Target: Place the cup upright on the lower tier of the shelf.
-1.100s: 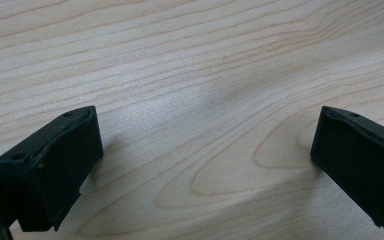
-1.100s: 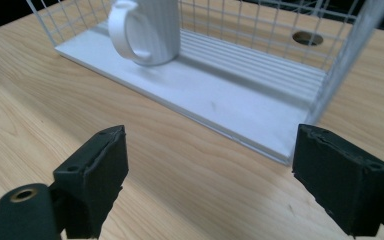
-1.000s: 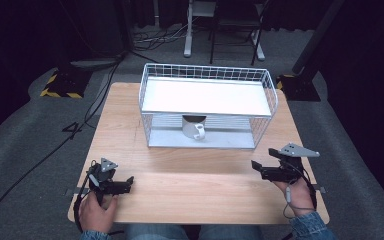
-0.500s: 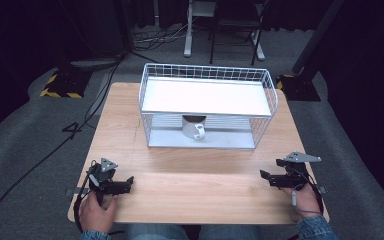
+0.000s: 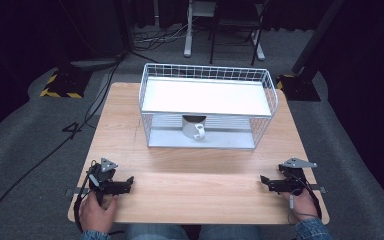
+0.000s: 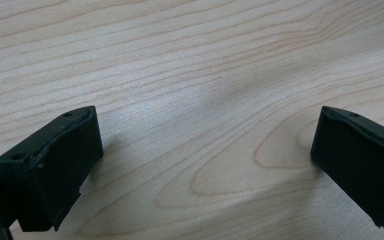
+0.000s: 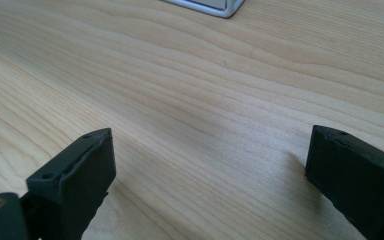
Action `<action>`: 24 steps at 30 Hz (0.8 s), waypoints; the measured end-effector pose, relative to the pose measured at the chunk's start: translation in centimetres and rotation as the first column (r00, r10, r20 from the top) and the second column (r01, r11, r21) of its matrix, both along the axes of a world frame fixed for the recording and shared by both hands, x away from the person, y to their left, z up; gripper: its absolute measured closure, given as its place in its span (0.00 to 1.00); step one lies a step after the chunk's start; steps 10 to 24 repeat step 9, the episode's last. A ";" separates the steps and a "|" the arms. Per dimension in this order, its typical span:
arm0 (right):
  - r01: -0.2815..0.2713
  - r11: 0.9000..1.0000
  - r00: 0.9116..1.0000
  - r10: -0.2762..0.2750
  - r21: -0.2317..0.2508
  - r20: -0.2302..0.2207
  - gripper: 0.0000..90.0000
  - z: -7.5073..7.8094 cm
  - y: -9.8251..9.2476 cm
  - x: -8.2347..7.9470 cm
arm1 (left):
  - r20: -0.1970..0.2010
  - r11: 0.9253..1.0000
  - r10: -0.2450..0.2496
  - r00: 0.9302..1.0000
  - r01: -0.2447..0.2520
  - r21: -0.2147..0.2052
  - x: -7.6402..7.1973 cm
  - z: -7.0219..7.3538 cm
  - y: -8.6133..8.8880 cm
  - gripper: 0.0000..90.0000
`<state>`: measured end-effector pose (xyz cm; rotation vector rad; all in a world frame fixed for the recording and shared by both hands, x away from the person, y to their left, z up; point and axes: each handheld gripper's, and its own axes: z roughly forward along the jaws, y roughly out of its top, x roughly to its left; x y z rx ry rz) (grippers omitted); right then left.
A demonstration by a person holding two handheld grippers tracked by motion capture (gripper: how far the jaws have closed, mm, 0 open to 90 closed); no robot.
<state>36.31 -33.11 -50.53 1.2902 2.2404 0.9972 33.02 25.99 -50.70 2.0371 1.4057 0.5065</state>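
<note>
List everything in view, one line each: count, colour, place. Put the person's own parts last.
table: one, light wood, centre of the high view.
wire basket: one, white, two tiers, far half of the table.
mug: one, white, lower tier of the basket, handle toward the person.
cables: several, black, on the grey floor left of the table.
hands: two, at the table's near edge.
left gripper: one, black, near left, jaws open, empty.
right gripper: one, black, near right, jaws open, empty.

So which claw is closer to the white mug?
Left, but only slightly. The left claw sits down-left of the white mug; the right claw sits down-right, slightly farther off.
</note>
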 end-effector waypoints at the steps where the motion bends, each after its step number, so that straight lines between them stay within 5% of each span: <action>1: -0.004 1.000 1.000 0.004 -0.025 0.004 0.07 0.0 0.1 -0.1 | 0.000 1.000 0.000 1.000 0.000 -0.001 0.0 0.0 0.0 0.01; 24: 0.034 0.998 0.999 -0.033 -0.046 0.004 0.04 -0.1 0.4 -0.3 | 0.000 1.000 0.001 1.000 -0.001 0.000 0.0 0.0 0.0 0.00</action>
